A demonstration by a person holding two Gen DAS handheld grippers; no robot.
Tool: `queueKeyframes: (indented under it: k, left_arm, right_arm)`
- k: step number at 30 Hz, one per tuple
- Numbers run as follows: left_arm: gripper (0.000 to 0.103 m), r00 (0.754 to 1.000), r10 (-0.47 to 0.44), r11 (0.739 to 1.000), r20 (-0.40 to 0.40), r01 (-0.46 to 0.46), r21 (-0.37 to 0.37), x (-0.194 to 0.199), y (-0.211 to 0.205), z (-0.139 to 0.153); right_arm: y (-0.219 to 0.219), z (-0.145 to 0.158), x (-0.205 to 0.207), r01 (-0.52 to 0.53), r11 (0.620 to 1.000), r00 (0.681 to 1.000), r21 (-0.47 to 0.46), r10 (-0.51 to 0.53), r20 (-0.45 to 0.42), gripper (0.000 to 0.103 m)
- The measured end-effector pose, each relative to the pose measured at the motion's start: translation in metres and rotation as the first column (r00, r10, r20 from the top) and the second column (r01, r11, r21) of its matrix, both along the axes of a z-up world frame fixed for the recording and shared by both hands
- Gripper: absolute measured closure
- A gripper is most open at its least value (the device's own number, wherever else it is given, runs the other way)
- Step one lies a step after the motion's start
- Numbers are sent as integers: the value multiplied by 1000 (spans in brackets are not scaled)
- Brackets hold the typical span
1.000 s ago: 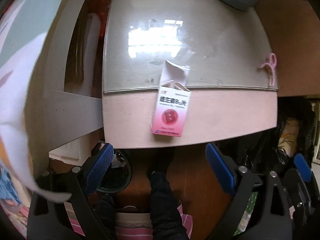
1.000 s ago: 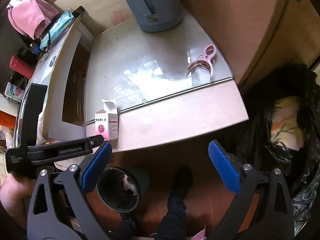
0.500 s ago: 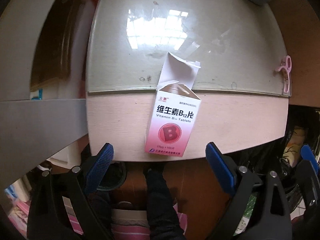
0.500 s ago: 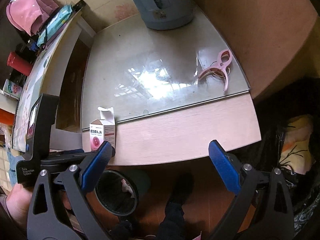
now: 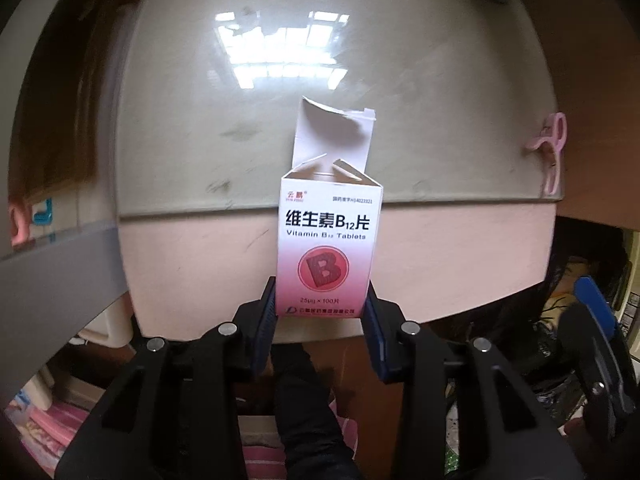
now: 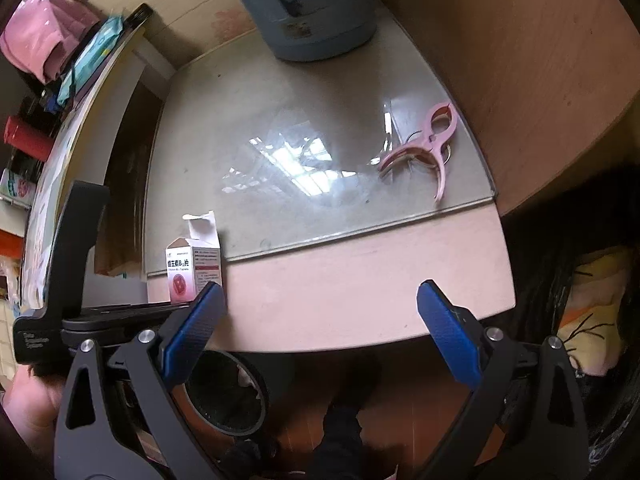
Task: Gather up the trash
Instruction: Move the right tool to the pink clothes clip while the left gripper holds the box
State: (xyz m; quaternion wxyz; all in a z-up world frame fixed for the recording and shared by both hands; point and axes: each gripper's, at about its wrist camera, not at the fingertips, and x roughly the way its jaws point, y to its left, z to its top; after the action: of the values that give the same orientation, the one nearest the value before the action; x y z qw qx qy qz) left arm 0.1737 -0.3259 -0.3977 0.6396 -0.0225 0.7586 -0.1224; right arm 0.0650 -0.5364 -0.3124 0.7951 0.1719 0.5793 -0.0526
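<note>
the left gripper (image 5: 320, 312) has its blue pads (image 5: 267, 320) pressed against both sides of the vitamin b12 box (image 5: 328, 248), pinching it low near its base; the box stands upright at the front edge of the table (image 5: 440, 264), on the pink strip just ahead of the glass top (image 5: 240, 112), with its torn top flap open and standing up. whether the box's bottom rests on the table or is just off it cannot be told, since the pads hide that edge. the right gripper (image 6: 320, 328) hangs off the table's front edge with its fingers spread wide and nothing between them. from the right wrist view the box (image 6: 192, 268) shows small at the left, its lower part cut off by the left gripper's black body and a blue pad. a pink clip (image 6: 424, 148) lies on the glass near the right edge, well apart from the box. a grey-blue container (image 6: 316, 12) stands at the back, its top out of frame. below the table a round dark bin (image 6: 224, 392) is partly hidden behind the right gripper's finger, and a black trash bag (image 6: 560, 280) sits at the right, blurred.
</note>
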Motion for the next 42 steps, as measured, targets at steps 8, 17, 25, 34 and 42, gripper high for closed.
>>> queueKeyframes:
  k: [8, 17, 25, 34, 42]
  left_arm:
    - [65, 1000, -21, 999, 13, 21, -48, 16, -32, 3]
    - [59, 1000, -10, 999, 11, 11, -46, 24, -51, -4]
    - [42, 999, 48, 997, 8, -48, -66, 26, -58, -2]
    - [31, 993, 116, 993, 28, -116, -17, 40, -53, 6]
    - [31, 994, 107, 994, 21, -108, 15, 54, -55, -3]
  right_arm:
    - [-29, -9, 11, 49, 999, 999, -2, -49, 1, 7]
    - [-59, -26, 35, 80, 995, 996, -51, -82, -22, 10]
    - [-73, -45, 53, 67, 997, 996, -34, -69, -59, 28]
    - [-71, -51, 54, 88, 996, 992, -30, -91, -92, 33]
    - [-65, -51, 59, 77, 992, 991, -105, -87, -99, 51]
